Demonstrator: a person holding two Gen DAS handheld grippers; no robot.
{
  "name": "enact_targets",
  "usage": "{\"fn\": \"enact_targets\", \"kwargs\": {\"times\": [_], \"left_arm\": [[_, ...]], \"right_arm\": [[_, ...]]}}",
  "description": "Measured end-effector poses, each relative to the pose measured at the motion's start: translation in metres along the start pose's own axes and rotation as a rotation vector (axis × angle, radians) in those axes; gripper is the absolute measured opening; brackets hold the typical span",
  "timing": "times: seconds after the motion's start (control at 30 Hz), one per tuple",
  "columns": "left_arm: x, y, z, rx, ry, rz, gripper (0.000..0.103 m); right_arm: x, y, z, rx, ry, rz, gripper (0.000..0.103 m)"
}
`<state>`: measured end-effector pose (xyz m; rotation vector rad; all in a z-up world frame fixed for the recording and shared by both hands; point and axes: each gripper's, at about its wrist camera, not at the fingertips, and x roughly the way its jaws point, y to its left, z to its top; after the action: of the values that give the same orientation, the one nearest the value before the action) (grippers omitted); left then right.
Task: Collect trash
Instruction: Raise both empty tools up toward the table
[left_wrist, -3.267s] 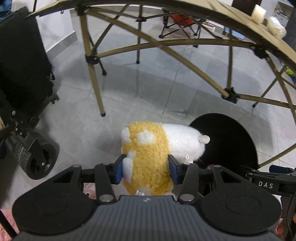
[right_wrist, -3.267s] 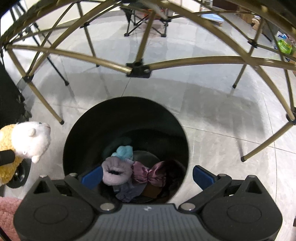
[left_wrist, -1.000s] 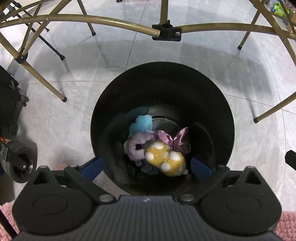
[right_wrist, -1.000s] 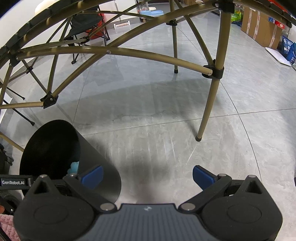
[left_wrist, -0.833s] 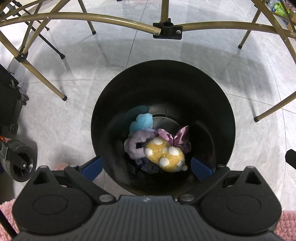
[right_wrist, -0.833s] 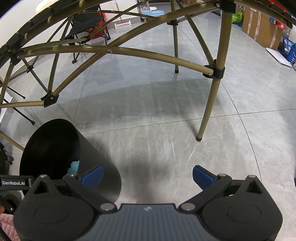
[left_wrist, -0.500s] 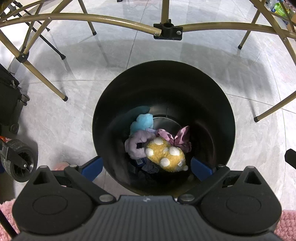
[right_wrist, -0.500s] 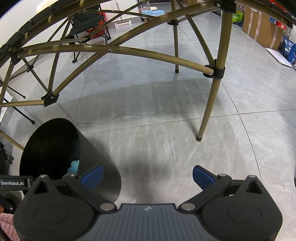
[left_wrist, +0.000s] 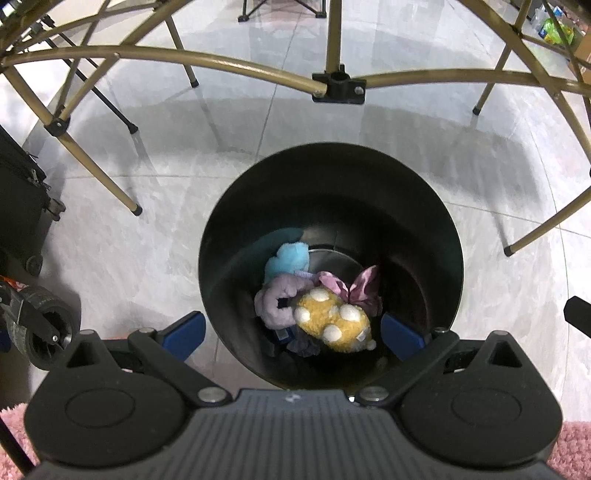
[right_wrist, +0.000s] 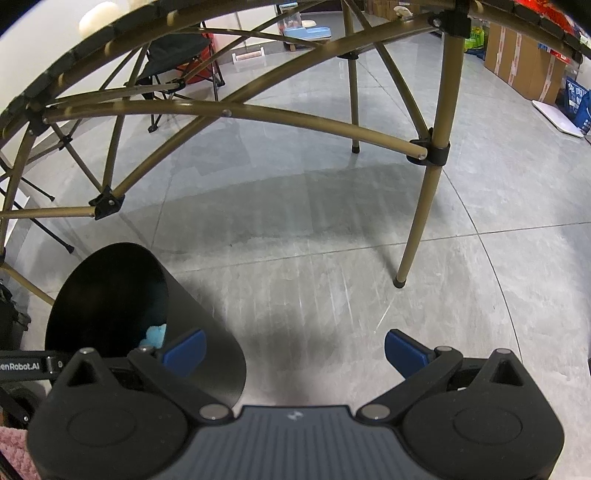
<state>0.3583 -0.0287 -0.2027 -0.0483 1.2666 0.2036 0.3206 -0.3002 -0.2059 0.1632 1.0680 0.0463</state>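
Grey floor tiles (left_wrist: 129, 258) run under a frame of gold tubing (left_wrist: 221, 66), and from the left wrist view a black bin (left_wrist: 332, 177) stands on them, seen almost straight down its mouth. At its bottom lies a heap of soft things: a yellow plush toy (left_wrist: 332, 325) with white spots on top, touching a lilac plush ring (left_wrist: 275, 306), a pink bow (left_wrist: 354, 288) and a light blue plush (left_wrist: 288, 258) toward the far wall. The left gripper (left_wrist: 293, 330) hangs above the near rim with its jaws spread wide and nothing between them. I judge the collecting well along, with several pieces binned; no loose piece shows on the floor here. A strip of pink rug (left_wrist: 576, 443) shows at the lower corners.

From the right wrist view the same bin (right_wrist: 207, 354) sits at the lower left, a scrap of the blue plush (right_wrist: 155, 334) visible inside. The right gripper (right_wrist: 293, 349) points at bare floor (right_wrist: 351, 258), jaws wide apart and empty. Cardboard boxes (right_wrist: 517, 62) stand by the far wall. A black bar at the left edge reads "enRobot.AI" (right_wrist: 20, 366), its first letter cut off.
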Motion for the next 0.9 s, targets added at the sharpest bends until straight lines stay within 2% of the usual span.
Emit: {"fn": "enact_targets", "kwargs": {"times": [0.23, 0.4, 0.6, 0.9], "left_arm": [[-0.014, 0.002, -0.002, 0.000, -0.067, -0.010, 0.103], [-0.038, 0.004, -0.006, 0.010, -0.158, -0.025, 0.103], [-0.077, 0.009, -0.009, -0.003, -0.313, -0.041, 0.103], [-0.119, 0.019, -0.001, -0.045, -0.450, -0.090, 0.103]], "right_arm": [[-0.009, 0.001, 0.003, 0.005, -0.034, 0.007, 0.103], [-0.023, 0.004, 0.007, 0.002, -0.075, 0.024, 0.103], [-0.044, 0.010, 0.014, -0.002, -0.150, 0.046, 0.103], [-0.087, 0.022, 0.032, -0.008, -0.325, 0.140, 0.103]]}}
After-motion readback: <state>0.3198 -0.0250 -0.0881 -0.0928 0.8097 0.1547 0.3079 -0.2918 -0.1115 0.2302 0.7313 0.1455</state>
